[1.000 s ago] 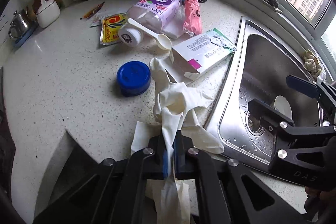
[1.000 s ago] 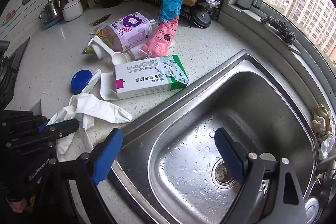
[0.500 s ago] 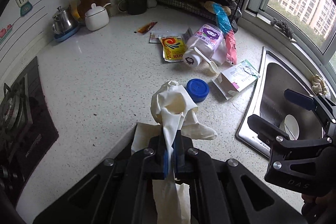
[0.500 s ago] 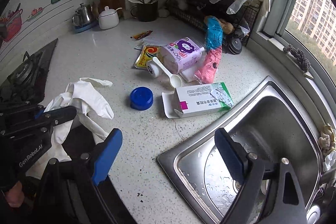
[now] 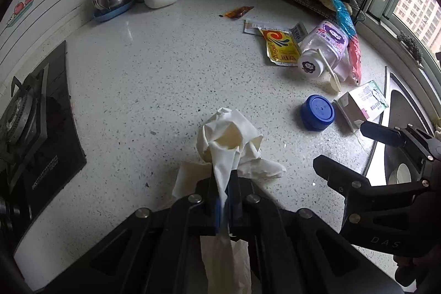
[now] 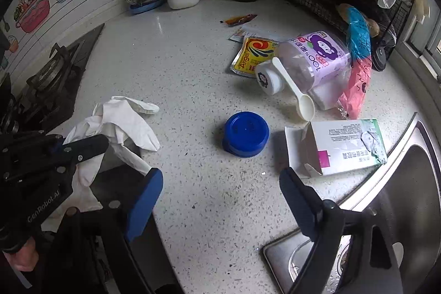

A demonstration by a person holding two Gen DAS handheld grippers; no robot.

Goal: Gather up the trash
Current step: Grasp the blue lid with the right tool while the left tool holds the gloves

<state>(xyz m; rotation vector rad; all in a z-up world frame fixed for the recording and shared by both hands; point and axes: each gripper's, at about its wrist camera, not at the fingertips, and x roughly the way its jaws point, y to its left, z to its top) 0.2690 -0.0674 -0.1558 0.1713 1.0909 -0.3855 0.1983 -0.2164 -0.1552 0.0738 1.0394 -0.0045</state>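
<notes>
Angled steeply down over the speckled white countertop [image 5: 143,68], both grippers side by side near its front edge. Left gripper [image 5: 222,200] clenched on a crumpled white glove [image 5: 228,137], the latex pinched between the dark fingers and bunched up above them, a limp tail hanging below the pads. Right gripper [image 6: 217,194] spread wide with nothing between its blue pads [image 6: 143,200], jaws just narrowed a little, hovering over bare countertop in front of the blue lid [image 6: 246,134].

Seen only from the left wrist: the glove's puffed cuff end from directly behind, and the right gripper's black fingers at the right, by the sink [image 5: 399,112]. Seen only from the right wrist: the glove from the side, its fingers splayed toward the stove [image 6: 52,73] at the counter's left edge, plus a hand [image 6: 19,258] on the left gripper's handle at the lower left.

Toward the counter's right side, beside the sink rim: torn white-and-green carton [image 6: 341,146], lying open. Behind it, a clear bottle [image 6: 308,61] with purple label on its side, white scoop [image 6: 296,92] resting against it, a pink-and-blue wrapper [image 6: 357,59] alongside, yellow sachet [image 6: 252,57] just left of the bottle.
</notes>
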